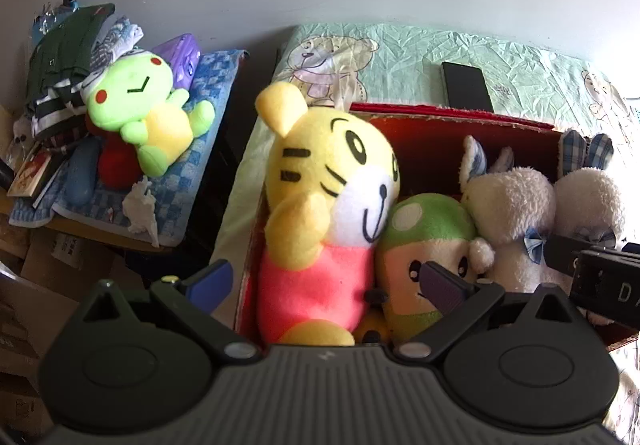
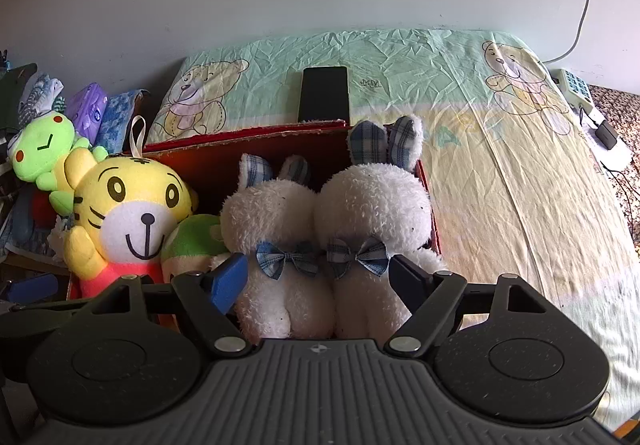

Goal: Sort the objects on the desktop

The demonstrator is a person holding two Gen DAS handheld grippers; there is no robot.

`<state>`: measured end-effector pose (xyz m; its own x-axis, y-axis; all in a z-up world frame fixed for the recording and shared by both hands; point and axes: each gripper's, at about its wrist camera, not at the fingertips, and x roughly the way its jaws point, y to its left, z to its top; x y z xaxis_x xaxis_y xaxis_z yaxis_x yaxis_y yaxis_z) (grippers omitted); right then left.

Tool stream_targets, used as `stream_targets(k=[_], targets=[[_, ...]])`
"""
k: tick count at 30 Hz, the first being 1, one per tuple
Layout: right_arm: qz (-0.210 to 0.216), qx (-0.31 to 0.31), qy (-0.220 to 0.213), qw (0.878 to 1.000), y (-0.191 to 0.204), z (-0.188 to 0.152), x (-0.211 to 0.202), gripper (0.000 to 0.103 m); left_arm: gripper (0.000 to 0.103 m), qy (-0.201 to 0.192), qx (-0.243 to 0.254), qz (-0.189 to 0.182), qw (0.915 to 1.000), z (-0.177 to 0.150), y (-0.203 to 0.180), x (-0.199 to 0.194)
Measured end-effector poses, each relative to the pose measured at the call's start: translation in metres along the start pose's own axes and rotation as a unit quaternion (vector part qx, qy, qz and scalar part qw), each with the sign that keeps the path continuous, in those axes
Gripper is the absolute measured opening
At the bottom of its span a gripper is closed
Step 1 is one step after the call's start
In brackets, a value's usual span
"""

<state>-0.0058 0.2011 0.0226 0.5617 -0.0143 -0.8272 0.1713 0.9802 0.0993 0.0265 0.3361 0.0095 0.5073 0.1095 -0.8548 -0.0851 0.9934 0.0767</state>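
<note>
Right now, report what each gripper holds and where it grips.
Nothing is held. The left gripper is open around the tiger plush; the right gripper is open around the two white bunnies.

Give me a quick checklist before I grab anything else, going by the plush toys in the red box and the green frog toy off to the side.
1. Left claw open and empty: ok.
2. Right claw open and empty: ok, it straddles the two white bunnies without clamping them.
3. Tiger plush inside the red box: ok, upright.
4. Mushroom plush inside the box: ok, wedged between tiger and bunnies.
5. Green frog plush boxed: not ok, it lies on the blue checked cloth.
6. Room left in the box for the frog: cannot tell.
</note>
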Motion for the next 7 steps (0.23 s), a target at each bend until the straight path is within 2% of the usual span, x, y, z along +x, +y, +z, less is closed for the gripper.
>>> stream_targets(k=[7], targets=[[-0.005, -0.008, -0.001, 1.000, -0.0002, -0.0050, 0.0024, 0.073, 0.096, -0.016, -0.003, 0.011, 0.9998, -0.0008, -0.0029, -0.0037]])
